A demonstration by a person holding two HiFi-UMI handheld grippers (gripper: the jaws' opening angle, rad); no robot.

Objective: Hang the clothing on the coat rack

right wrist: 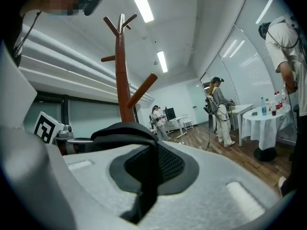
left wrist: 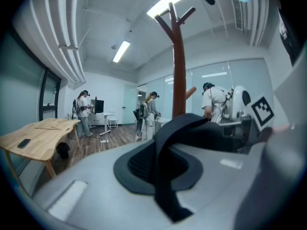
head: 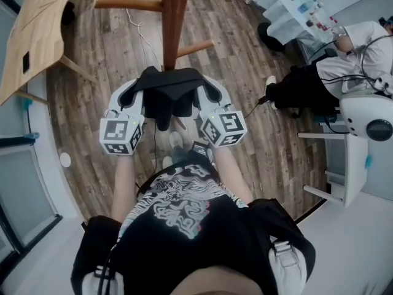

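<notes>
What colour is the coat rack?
The coat rack is reddish-brown wood; clearest in the right gripper view.

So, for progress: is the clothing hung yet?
Not hung: the clothing is clamped by left gripper and right gripper, off the coat rack.

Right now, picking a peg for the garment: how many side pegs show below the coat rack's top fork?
2: the higher peg left of the trunk, the lower peg angling up right. Another may hide behind the trunk.
</notes>
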